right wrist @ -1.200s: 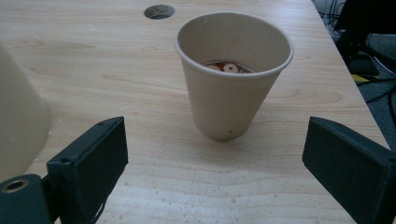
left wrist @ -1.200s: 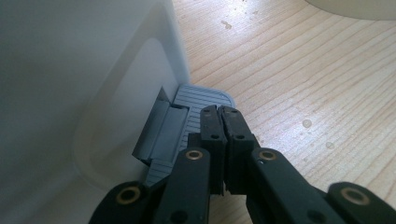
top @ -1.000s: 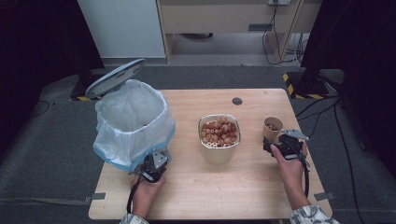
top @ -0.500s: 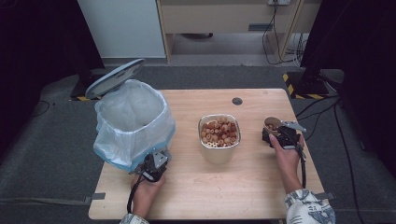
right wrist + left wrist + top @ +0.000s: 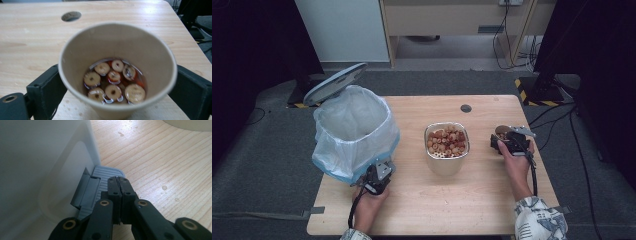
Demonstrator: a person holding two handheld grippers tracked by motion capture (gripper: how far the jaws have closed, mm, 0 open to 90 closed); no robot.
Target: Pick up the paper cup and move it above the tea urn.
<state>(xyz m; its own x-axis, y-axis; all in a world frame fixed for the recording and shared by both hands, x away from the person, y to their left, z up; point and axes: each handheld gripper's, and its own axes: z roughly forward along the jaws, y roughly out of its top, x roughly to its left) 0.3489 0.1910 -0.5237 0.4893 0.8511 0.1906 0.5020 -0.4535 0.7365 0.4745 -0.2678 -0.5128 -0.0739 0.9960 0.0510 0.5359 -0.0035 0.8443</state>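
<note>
Now, my right gripper (image 5: 117, 82): clamped on paper cup (image 5: 117, 50) of ring slices.
My left gripper (image 5: 118, 182): jaws together, empty, pressing bin pedal (image 5: 105, 173).

Your right gripper (image 5: 117, 82) has its tips hidden behind the paper cup (image 5: 117, 50); cup base cut off by the bottom edge, and the sliced rings (image 5: 113, 80) inside are blurred. Beside your left gripper (image 5: 118, 181), the bin wall (image 5: 37, 157) runs off the top and left edges, pedal (image 5: 105, 173) partly hidden under the jaws. In the high view, your left gripper's tips are too small to read against the bag (image 5: 357, 130).
</note>
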